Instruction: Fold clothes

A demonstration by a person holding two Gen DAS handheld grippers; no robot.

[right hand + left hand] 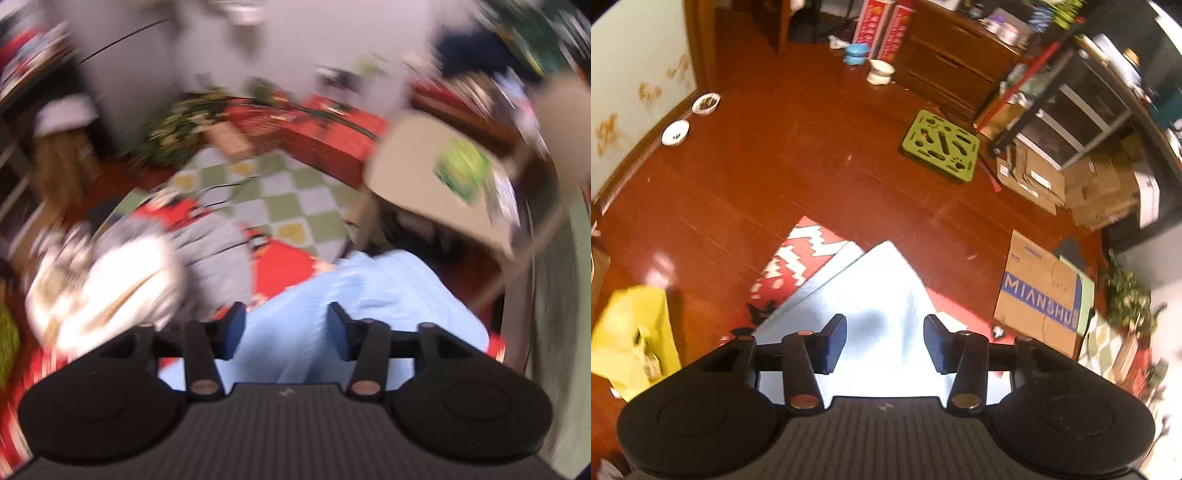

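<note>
**Both grippers open above a pale blue garment**

The left gripper [885,341] points steeply down with its fingers [833,341] parted and nothing between the pads; they hold no cloth. Below the gap lies the pale blue garment [871,288], folded flat into a shape that narrows to a point away from the camera, with one layer edge showing along its left side. It rests on a red mat with a white zigzag pattern [798,254], which lies on a glossy red-brown wooden floor [775,166].

The right gripper [286,330] also stands with its fingers [232,332] apart and nothing pinched between them. This view is heavily blurred. The same blue cloth [388,291] spreads under and beyond the gap; whether the pads touch it cannot be told.

Farther out in the left view are a yellow bag [631,332] at the left, a flattened cardboard box [1038,291] at the right, a green perforated board [940,146] on the floor, and two small dishes [690,118] by the wall. In the right view, a white bundle [107,280] sits left of the garment, with a green-and-white checked mat [280,192] beyond.
</note>
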